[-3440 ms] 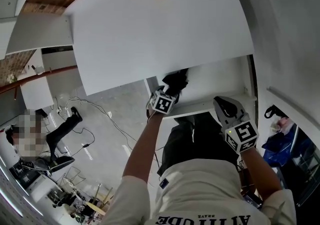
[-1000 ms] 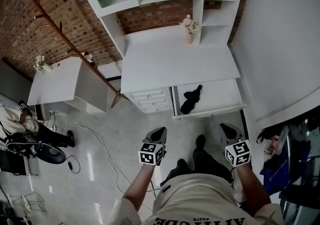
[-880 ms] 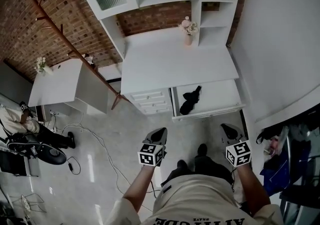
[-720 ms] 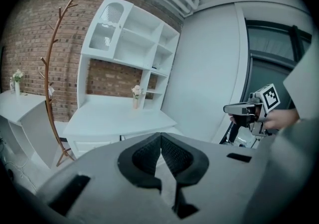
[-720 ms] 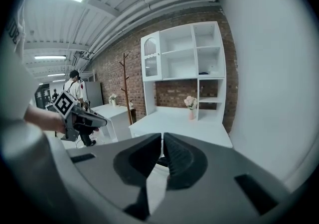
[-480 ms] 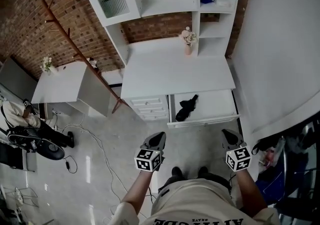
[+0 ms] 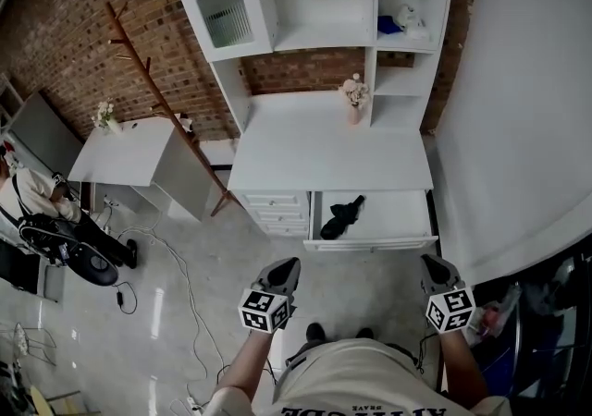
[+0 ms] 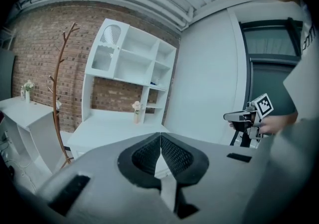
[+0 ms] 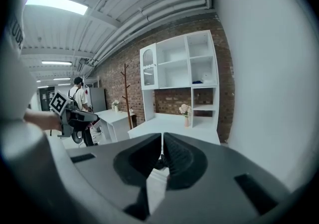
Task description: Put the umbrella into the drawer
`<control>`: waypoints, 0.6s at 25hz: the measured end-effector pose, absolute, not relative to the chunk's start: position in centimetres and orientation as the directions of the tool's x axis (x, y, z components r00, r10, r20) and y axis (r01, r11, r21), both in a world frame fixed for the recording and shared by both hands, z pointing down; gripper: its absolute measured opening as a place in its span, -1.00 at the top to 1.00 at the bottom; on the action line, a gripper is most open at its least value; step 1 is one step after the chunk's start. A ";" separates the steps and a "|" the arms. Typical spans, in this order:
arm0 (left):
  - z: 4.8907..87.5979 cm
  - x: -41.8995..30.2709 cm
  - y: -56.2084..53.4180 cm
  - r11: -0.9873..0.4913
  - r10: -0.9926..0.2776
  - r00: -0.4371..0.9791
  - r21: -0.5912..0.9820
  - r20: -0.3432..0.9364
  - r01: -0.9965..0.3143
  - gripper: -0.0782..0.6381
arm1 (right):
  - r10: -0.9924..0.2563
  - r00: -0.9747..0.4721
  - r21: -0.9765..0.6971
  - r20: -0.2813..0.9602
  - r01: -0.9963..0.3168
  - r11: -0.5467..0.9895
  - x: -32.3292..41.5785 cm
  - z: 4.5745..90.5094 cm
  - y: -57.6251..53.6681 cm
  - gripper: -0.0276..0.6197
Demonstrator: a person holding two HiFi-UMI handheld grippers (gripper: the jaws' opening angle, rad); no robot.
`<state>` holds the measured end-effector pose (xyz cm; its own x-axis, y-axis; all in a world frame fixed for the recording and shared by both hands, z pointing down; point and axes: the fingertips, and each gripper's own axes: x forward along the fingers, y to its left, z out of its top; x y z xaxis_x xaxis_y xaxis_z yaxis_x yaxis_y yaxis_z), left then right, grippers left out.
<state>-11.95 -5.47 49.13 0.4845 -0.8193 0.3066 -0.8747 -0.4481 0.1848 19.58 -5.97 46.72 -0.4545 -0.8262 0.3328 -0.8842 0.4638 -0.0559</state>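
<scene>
open floor (image 7: 361,280) before the pulled-out drawer (image 7: 393,213) — desk top (image 7: 328,141) just behind it, white wall (image 7: 518,128) close on the right

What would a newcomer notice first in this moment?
The black umbrella lies in the open drawer under the white desk, dark against all that white. Nearer the camera, the left tool and right tool hang over the floor, both shut and empty, apart from the drawer.
</scene>
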 end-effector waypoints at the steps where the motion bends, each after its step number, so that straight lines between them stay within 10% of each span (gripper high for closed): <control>1: 48.7 -11.9 -5.3 -0.451 -0.824 0.483 0.173 0.296 -0.875 0.71 | -0.829 -0.455 -0.056 0.325 -0.884 0.463 19.8 46.4 -5.8 0.81; 15: 47.2 -13.4 -5.2 -0.408 -0.861 0.437 0.161 0.259 -0.899 0.71 | -0.834 -0.473 -0.041 0.284 -0.875 0.482 19.9 45.0 -6.4 0.81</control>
<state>-13.41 -5.18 47.16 0.4371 -0.8615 0.2585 -0.8988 -0.4077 0.1609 19.88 -6.41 44.99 -0.4730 -0.8341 0.2838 -0.8750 0.4824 -0.0406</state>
